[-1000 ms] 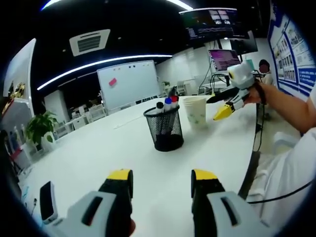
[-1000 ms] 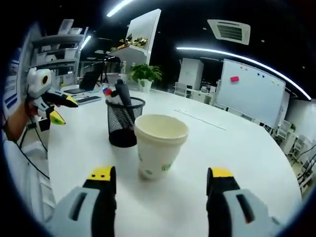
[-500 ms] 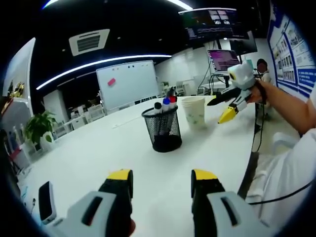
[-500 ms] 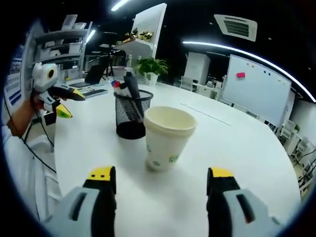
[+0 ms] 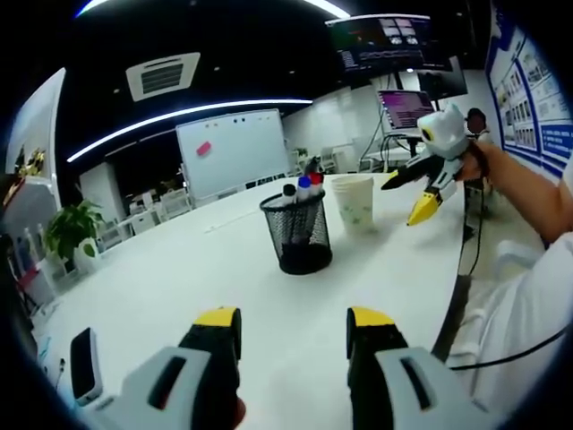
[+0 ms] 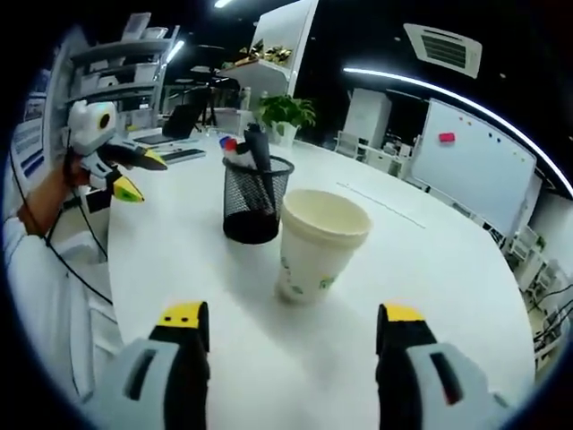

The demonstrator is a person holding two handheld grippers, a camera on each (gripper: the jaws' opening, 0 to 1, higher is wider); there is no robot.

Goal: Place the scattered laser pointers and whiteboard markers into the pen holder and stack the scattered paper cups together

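Note:
A black mesh pen holder (image 5: 297,232) stands on the white table (image 5: 197,278), with markers sticking out of its top. Right behind it sits a stack of paper cups (image 5: 354,202). My left gripper (image 5: 294,327) is open over the near table, empty. In the right gripper view the paper cups (image 6: 320,245) stand in front, the pen holder (image 6: 255,199) beyond to the left. My right gripper (image 6: 294,324) is open and empty, short of the cups; it also shows in the left gripper view, the right gripper (image 5: 412,197) held in a hand.
A phone (image 5: 82,365) lies near the table's left edge. A whiteboard (image 5: 233,150) and a potted plant (image 5: 76,231) stand beyond the table. A person's sleeve (image 5: 528,313) is at the right edge. The left gripper (image 6: 121,175) shows at the left of the right gripper view.
The right gripper has drawn back and to the right, away from the cups. The pen holder and cups stay put; the left gripper has barely moved.

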